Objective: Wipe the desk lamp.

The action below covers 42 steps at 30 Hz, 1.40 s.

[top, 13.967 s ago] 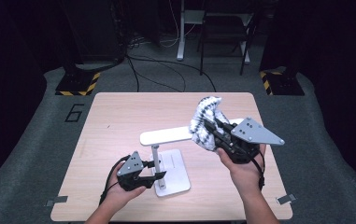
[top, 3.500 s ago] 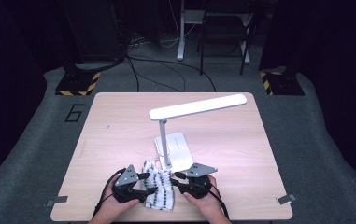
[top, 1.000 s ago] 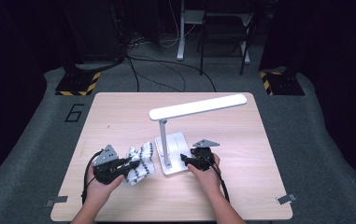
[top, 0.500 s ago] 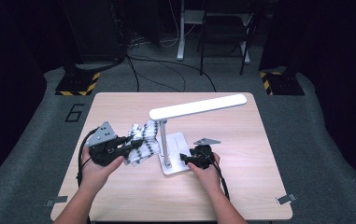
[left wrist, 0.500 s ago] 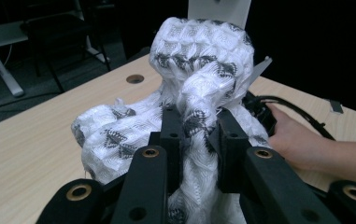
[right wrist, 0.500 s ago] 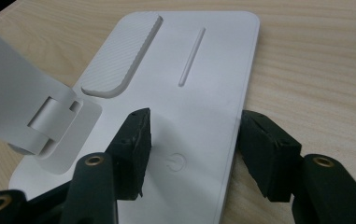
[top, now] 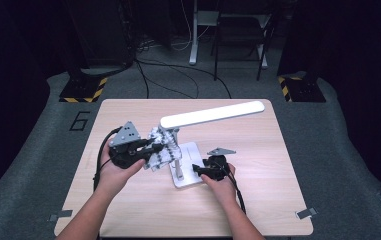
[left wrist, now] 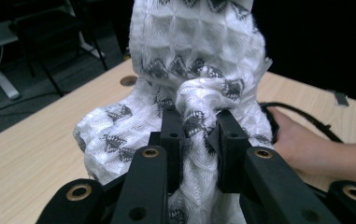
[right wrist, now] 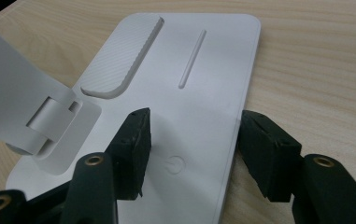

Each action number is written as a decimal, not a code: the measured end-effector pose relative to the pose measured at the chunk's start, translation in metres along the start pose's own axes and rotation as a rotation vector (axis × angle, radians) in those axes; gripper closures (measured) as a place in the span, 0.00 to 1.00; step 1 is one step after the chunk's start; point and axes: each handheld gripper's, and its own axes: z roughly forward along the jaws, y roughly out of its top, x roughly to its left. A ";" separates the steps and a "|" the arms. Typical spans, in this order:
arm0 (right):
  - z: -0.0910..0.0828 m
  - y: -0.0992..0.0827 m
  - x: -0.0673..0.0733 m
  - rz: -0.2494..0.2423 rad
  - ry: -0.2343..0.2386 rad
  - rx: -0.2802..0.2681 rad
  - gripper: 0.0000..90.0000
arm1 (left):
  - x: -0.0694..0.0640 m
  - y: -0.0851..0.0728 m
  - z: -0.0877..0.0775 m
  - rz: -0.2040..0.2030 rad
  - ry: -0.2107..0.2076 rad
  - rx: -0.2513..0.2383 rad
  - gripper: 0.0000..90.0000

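A white desk lamp stands mid-table, with a flat base point(top: 190, 150), a thin stem point(top: 176, 160) and a long lit head point(top: 213, 114). My left gripper point(top: 149, 149) is shut on a white cloth with a grey zigzag pattern point(top: 162, 145) and holds it up against the stem, just under the head. In the left gripper view the cloth point(left wrist: 199, 56) bunches between the jaws of that gripper point(left wrist: 199, 135). My right gripper point(top: 198, 169) is open low over the base; its jaws point(right wrist: 192, 140) straddle the base's edge point(right wrist: 241, 93) by the power button point(right wrist: 173, 164).
The lamp's hinge and stem foot point(right wrist: 49, 121) stand close to the left of the right gripper. The person's right hand point(left wrist: 306, 149) lies behind the cloth. The wooden table point(top: 288, 165) has bare wood right of the lamp. Cables and a desk frame point(top: 198, 30) are on the floor beyond.
My left gripper has lifted the cloth off the table, up and toward the lamp's stem. The right gripper has stayed at the lamp's base.
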 end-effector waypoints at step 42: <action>0.000 -0.001 0.003 -0.008 -0.016 -0.015 0.49 | 0.006 0.014 0.012 -0.002 -0.030 0.030 0.85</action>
